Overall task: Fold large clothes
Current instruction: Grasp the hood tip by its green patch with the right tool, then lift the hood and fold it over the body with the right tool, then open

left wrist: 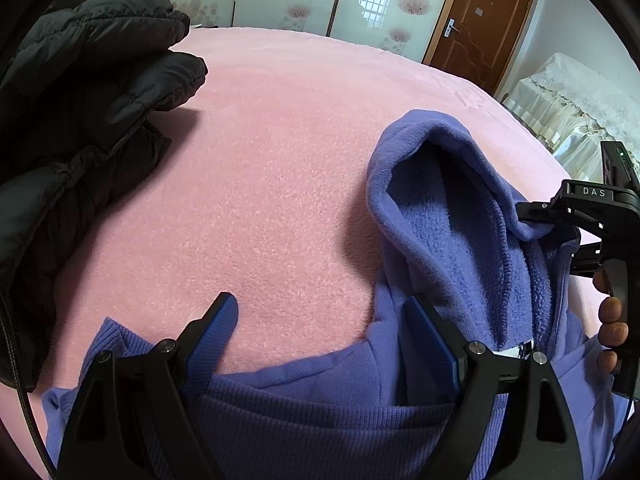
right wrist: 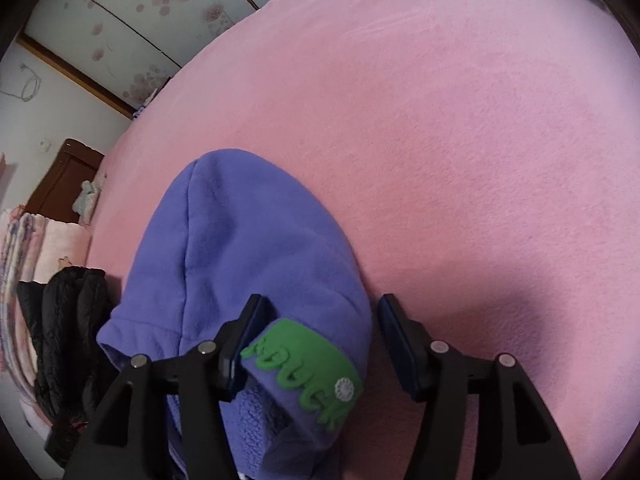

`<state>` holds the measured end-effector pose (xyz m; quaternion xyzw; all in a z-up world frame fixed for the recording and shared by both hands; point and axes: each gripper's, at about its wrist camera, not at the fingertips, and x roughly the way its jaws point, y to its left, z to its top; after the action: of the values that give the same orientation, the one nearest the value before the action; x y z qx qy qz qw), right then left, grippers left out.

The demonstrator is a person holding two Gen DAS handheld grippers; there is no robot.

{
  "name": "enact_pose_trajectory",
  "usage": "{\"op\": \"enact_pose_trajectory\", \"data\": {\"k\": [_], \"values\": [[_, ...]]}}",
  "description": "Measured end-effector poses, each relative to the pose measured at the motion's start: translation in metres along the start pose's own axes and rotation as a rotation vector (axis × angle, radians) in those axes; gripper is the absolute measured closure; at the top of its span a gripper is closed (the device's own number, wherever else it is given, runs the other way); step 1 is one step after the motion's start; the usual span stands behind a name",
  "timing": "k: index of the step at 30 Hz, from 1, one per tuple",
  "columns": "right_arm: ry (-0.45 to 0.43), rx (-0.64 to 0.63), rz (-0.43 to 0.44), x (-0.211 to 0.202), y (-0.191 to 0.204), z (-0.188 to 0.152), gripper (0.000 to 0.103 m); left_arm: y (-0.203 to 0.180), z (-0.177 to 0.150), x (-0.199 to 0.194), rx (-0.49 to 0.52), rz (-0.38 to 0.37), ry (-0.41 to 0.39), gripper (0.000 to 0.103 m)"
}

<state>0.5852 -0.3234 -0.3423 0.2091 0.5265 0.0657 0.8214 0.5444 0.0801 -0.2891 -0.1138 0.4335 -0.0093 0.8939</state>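
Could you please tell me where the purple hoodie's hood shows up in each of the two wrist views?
Left wrist view: the hood stands right of centre, opening toward the camera, fleece lining visible.
Right wrist view: the hood lies lower left of centre, outer side up.
Shared landmark: the black puffer jacket at the left edge of both.

loads of open pink blanket (left wrist: 280, 184) in the middle of the bed, easy to pass across. black puffer jacket (left wrist: 80, 120) blocks the left side, and the purple hoodie (left wrist: 448, 216) with its raised hood sits on the right. beyond the bed's far edge there's a cloth-covered thing (left wrist: 576, 100), maybe a sofa, too warped to tell.
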Motion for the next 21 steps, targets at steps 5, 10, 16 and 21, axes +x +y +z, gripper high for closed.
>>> {"op": "enact_pose_trajectory", "data": {"k": [5, 10, 16, 21], "values": [[-0.045, -0.116, 0.049, -0.008, 0.014, -0.003, 0.081, 0.002, 0.001, 0.003, 0.0, -0.001, -0.001, 0.018], [-0.214, -0.412, 0.024, -0.051, 0.065, -0.025, 0.086, 0.003, 0.001, 0.001, 0.0, 0.004, -0.006, 0.018], [-0.419, -0.874, -0.071, -0.105, 0.129, -0.096, 0.086, 0.016, 0.003, -0.053, -0.051, -0.084, -0.154, 0.022], [-0.54, -1.106, -0.06, -0.151, 0.127, -0.156, 0.085, 0.026, -0.008, -0.11, 0.021, -0.109, -0.215, 0.022]]}}
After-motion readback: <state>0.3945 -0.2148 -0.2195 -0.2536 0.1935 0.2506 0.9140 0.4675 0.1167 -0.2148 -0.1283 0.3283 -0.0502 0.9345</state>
